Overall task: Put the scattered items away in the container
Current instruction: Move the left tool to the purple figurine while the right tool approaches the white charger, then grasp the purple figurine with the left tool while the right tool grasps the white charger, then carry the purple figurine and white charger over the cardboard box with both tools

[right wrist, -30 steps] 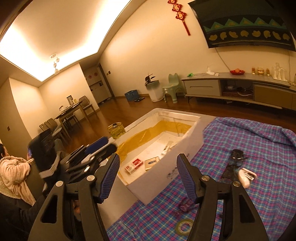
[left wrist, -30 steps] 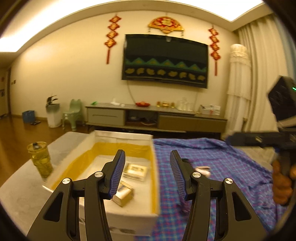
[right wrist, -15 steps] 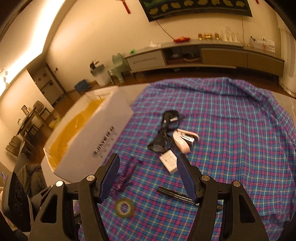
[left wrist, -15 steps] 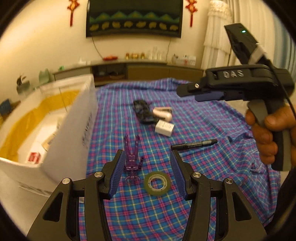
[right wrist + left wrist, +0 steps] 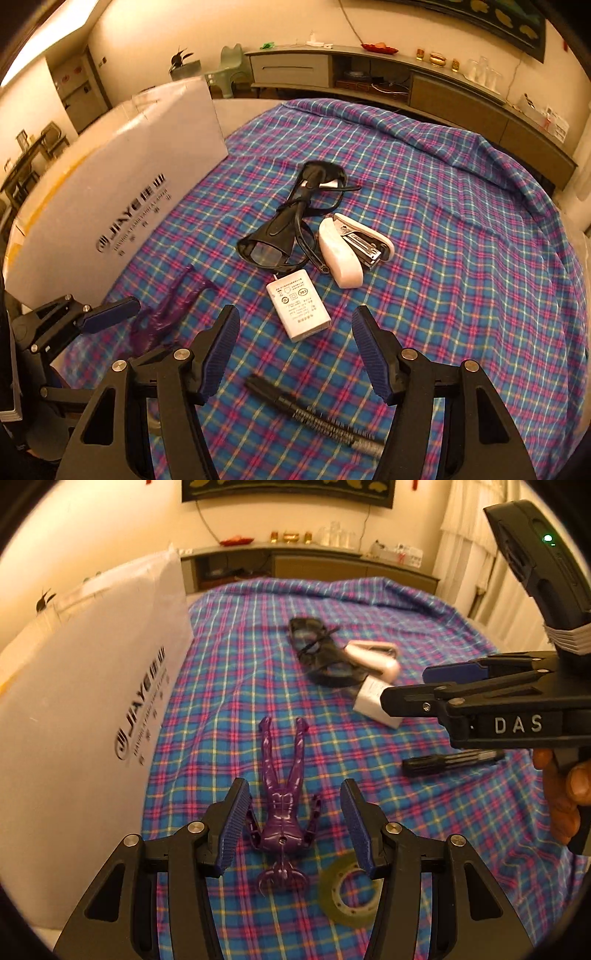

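Plaid cloth [image 5: 229,686] in blue and pink covers the table, and a white box [image 5: 81,701] with printed lettering stands at its left edge, its side wall facing both cameras. Spread on the cloth are a purple toy figure [image 5: 282,797], a roll of clear tape [image 5: 345,893], black glasses [image 5: 295,221], a white stapler [image 5: 345,254], a white charger block [image 5: 299,304] and a black pen [image 5: 314,415].

Both claws point down at the cloth with their jaws wide apart and nothing gripped. The left gripper [image 5: 291,819] hovers over the toy figure, whose torso lies between the blue pads without either pad pressing on it; the tape roll sits just beside the right-hand pad. The right gripper [image 5: 295,350] frames the lower end of the charger block, apart from it, with the pen lying nearer the camera. A hand [image 5: 561,797] grips the right tool's handle in the left wrist view.
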